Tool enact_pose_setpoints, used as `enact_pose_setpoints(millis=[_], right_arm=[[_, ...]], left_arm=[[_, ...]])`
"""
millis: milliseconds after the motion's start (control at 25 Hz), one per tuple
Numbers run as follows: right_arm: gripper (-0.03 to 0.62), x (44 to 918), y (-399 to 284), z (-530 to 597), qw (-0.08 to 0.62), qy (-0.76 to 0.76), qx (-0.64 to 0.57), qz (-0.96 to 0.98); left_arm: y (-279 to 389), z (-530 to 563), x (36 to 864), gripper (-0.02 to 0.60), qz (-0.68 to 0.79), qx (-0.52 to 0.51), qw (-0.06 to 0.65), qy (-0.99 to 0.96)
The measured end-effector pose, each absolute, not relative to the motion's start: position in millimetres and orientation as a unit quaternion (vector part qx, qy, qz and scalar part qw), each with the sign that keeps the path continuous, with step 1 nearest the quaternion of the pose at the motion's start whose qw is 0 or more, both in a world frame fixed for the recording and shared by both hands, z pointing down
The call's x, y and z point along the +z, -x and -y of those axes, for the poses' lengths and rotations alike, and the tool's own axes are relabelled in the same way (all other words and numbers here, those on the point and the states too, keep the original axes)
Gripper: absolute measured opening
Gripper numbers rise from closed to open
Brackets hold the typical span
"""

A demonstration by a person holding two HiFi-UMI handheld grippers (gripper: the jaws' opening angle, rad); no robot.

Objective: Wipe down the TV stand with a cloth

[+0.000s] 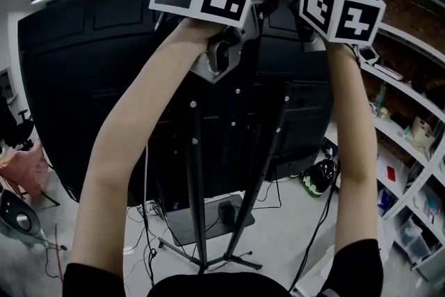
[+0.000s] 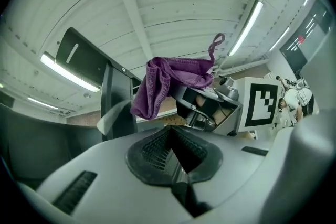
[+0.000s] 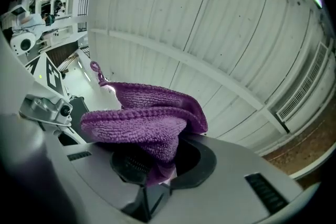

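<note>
White ribbed ceiling panels (image 3: 220, 34) and strip lights (image 2: 68, 73) fill both gripper views, with both arms reaching upward in front of a big black television (image 1: 76, 80). It is mounted on a black TV stand (image 1: 197, 205) whose legs spread over the pale floor among cables. Up by the screen's top edge, the right gripper (image 3: 152, 168) has its jaws clamped on a bunched purple cloth (image 3: 144, 123). Just beside it, the left gripper (image 2: 176, 157) has its jaws pressed together with nothing between them. White shelving (image 1: 410, 142) lines the right wall.
</note>
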State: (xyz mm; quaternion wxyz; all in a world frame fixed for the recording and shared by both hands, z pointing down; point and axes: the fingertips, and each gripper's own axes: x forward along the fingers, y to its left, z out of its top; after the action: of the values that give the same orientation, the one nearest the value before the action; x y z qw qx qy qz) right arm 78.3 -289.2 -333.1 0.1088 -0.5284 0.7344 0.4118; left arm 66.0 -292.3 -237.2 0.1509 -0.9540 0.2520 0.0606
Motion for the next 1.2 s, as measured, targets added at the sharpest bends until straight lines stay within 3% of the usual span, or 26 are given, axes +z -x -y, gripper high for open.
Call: enact_pose_setpoints(millis=[400, 680, 1200], right_arm=[[0.064, -366.8, -43.5, 304.8, 0.113, 0.522, 0.442, -0.721], [0.064, -356.5, -26.8, 331.5, 0.094, 0.532, 0.452, -0.710], [0.064, -339.7, -20.3, 330.1, 0.069, 0.509, 0.458, -0.725]], left_arm=[[-45.0, 318.4, -282.0, 0.006, -0.316, 0.073, 0.171, 0.930], [-32.2, 338.6, -269.8, 0.006, -0.332, 0.064, 0.133, 0.932], [-42.4, 340.1, -260.0, 0.006, -0.341, 0.037, 0.165, 0.925]])
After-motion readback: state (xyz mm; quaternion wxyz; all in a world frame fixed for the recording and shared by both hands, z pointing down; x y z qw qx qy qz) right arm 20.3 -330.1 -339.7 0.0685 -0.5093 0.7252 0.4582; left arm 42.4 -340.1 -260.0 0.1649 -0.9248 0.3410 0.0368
